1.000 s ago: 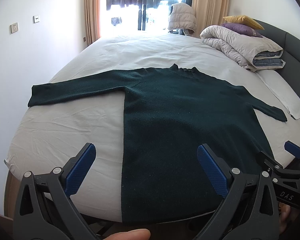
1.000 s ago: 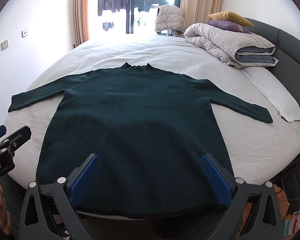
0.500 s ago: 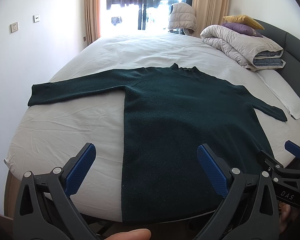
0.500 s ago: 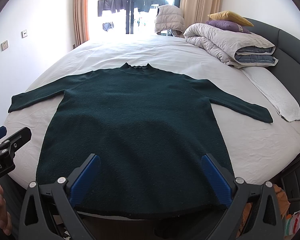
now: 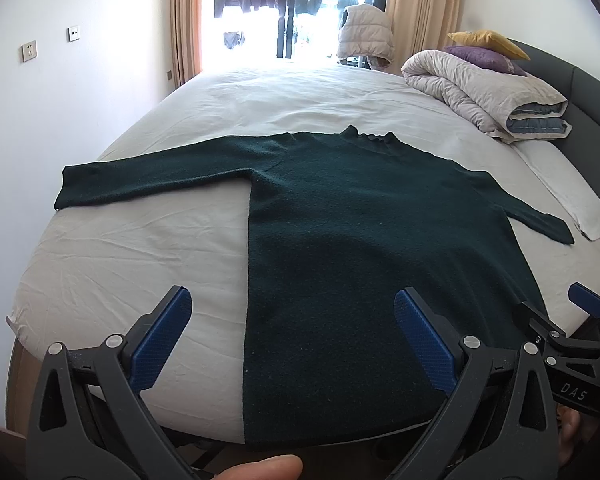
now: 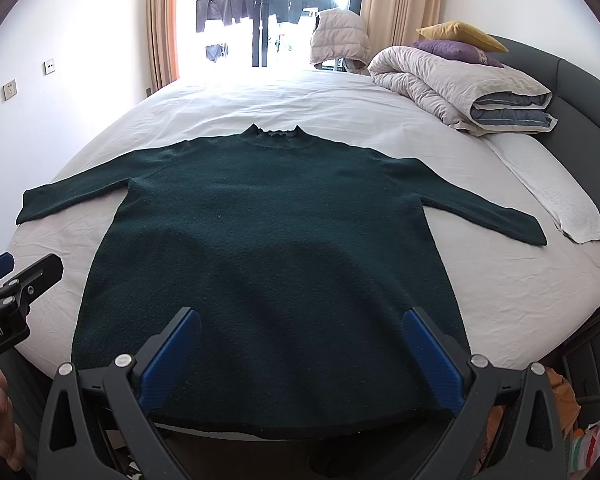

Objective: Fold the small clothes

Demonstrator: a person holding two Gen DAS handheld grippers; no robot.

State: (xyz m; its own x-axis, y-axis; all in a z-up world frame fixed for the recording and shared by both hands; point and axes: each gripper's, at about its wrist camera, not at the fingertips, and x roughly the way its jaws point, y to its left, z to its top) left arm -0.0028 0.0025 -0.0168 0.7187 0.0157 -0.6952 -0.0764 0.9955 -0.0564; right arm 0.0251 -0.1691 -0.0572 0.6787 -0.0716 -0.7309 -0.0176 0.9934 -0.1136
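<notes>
Bed [image 6: 340, 92] bears sweater [image 6: 276, 248], duvet [image 6: 460, 84].

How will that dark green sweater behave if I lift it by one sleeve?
The sweater looks like soft, thick knit lying flat on the bed, so it will probably droop limply. Its fuzzy surface likely grips rather than slips, and the body may drag.
</notes>
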